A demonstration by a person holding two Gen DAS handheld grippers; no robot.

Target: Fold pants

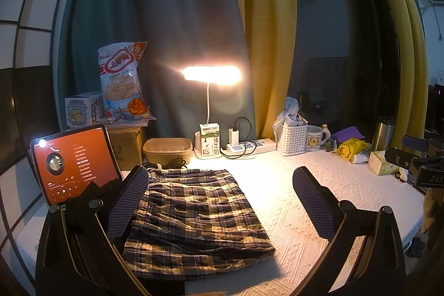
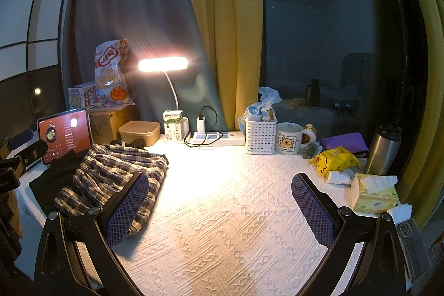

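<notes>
The pants [image 1: 194, 210] are plaid in navy, tan and cream. The table [image 2: 222, 212] wears a white cloth with a raised diamond pattern. Gripper pads [image 1: 310, 201] are purple, dotted (like mesh). Curtains: one teal [image 1: 155, 18], one mustard yellow [image 1: 263, 18]. The tablet [image 1: 75, 162] glows orange-red.

Plaid checked fabric pants [image 1: 194, 212]: left edge hidden behind left gripper's purple padded finger. Black cloth [image 2: 55, 176] under them, mostly covered. Orange-screen tablet [image 1: 75, 165]: text too small to read, bottom corner hidden. White woven-cloth tabletop [image 2: 222, 226] cut off at bottom edge. Grey phone [image 2: 410, 240] partly cut off.
</notes>
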